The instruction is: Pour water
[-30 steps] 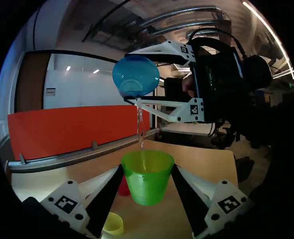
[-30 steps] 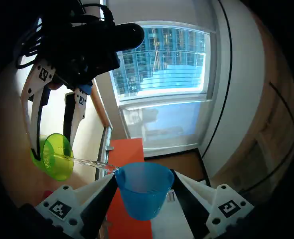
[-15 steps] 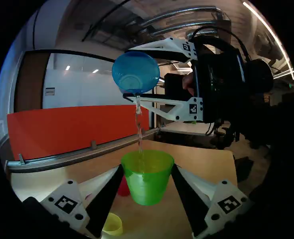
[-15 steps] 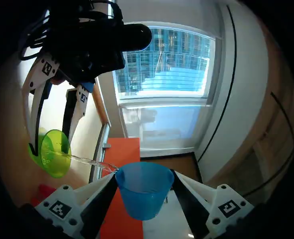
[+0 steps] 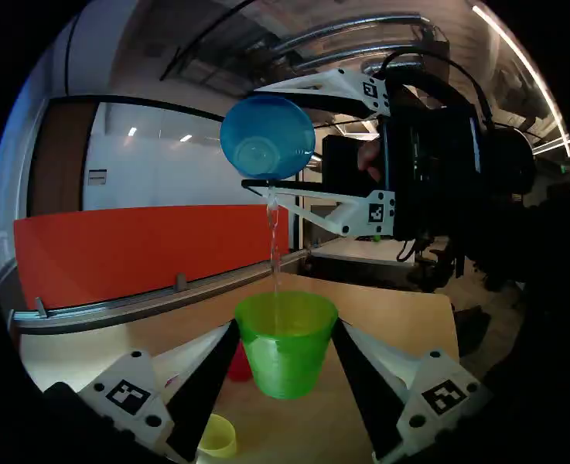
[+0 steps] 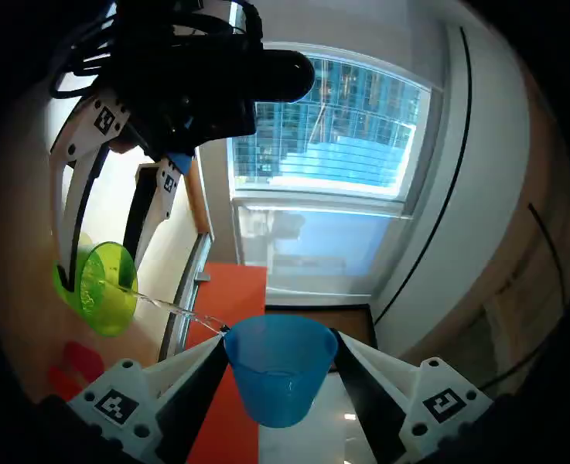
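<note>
Blue cup (image 5: 267, 137): lying tipped between the fingers of the right gripper (image 6: 281, 344), which are clamping it on opposite sides of its wall. In the left gripper view its long axis is running close to level and its mouth is facing toward the camera and slightly down, so the paler base is showing through the opening. The right gripper's fingers are standing one above the other, pointing sideways.

Look: translucent blue plastic, tapered, plain rim. A little water is pooling low inside it in the right gripper view.

Water stream (image 5: 273, 240): leaving the lowest point of the rim, just beyond the lower finger, and falling thin and slightly wavering into the green cup (image 5: 286, 352).

Green cup: standing upright, mouth up, long axis vertical, gripped at its wall between the tips of the left gripper (image 5: 285, 332); both fingers are pressing on it. It is translucent green and tapered.

Past the left fingertip, a red cup (image 5: 240, 363) and a yellow cup (image 5: 219, 435) are sitting on the wooden table (image 5: 393, 317).

Against half a second earlier: the blue cup is sitting slightly higher, the window (image 6: 339, 147) is showing more rolled, and the stream is continuing unbroken. The green cup is holding the same spot between its fingers.
</note>
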